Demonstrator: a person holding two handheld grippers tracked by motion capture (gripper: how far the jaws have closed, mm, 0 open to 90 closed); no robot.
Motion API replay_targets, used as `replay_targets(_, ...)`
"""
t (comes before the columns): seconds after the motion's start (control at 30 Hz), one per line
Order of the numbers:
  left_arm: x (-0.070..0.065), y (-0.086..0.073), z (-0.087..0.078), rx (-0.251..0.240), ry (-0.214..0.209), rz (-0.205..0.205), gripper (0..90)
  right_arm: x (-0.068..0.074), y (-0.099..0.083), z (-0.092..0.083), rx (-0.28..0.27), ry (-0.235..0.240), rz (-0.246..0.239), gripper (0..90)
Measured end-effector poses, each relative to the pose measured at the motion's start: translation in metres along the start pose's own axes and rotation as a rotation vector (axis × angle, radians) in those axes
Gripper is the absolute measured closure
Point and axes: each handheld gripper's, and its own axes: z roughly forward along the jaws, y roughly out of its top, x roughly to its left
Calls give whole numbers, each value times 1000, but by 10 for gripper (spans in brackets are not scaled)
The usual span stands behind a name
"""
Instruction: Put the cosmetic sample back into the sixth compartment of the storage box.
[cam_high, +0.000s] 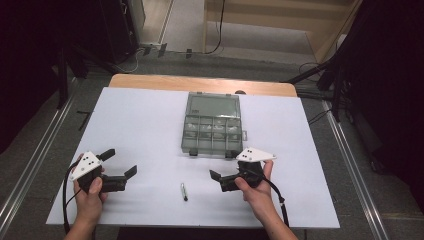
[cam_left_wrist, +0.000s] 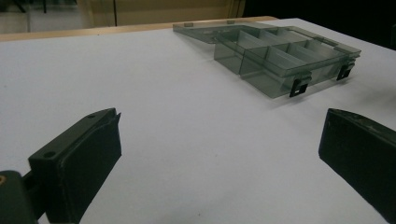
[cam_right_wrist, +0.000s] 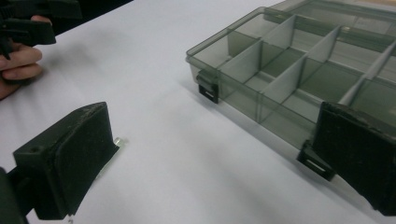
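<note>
An open grey see-through compartment box (cam_high: 212, 131) sits mid-table with its lid folded back and its dividers showing. A thin short rod (cam_high: 184, 191) lies on the white sheet nearer the front edge. My left gripper (cam_high: 120, 162) is at the front left, held in a hand, open and empty. Along its wide-apart jaws, my left gripper (cam_left_wrist: 219, 154) faces the box (cam_left_wrist: 280, 56), which lies farther off. My right gripper (cam_high: 224, 165) is open just before the box's front right corner. In its own view my right gripper (cam_right_wrist: 210, 158) holds nothing, and the box (cam_right_wrist: 289, 70) is close behind its right jaw.
White sheet (cam_high: 150, 125) covers the wooden table (cam_high: 200, 82). The box's black latches (cam_right_wrist: 208, 89) face the front. The rod's pale tip (cam_right_wrist: 119, 141) peeks out behind the right gripper's left jaw. The other hand (cam_right_wrist: 16, 67) is at the far left of that view.
</note>
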Motion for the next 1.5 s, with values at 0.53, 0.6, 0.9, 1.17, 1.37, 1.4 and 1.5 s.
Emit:
replay_targets(0.53,-4,-5,-12,0,29,-5,0,32,4,30,91,74,-26,0)
replay_targets(0.6,-6,-6,-13,2,31,-5,0,35,5,33,103,77,-31,0)
replay_targets(0.9,-7,-7,-13,4,29,2,0,44,6,44,154,97,-42,50)
replay_targets(1.17,-7,-7,-11,7,25,5,0,56,5,53,195,129,-73,68)
replay_targets(1.37,-7,-7,-11,8,24,5,0,59,3,57,211,139,-75,93)
replay_targets(1.4,-7,-7,-11,7,22,7,0,59,3,57,214,141,-77,99)
replay_targets(1.5,-7,-7,-11,6,21,12,0,61,2,59,226,137,-85,125)
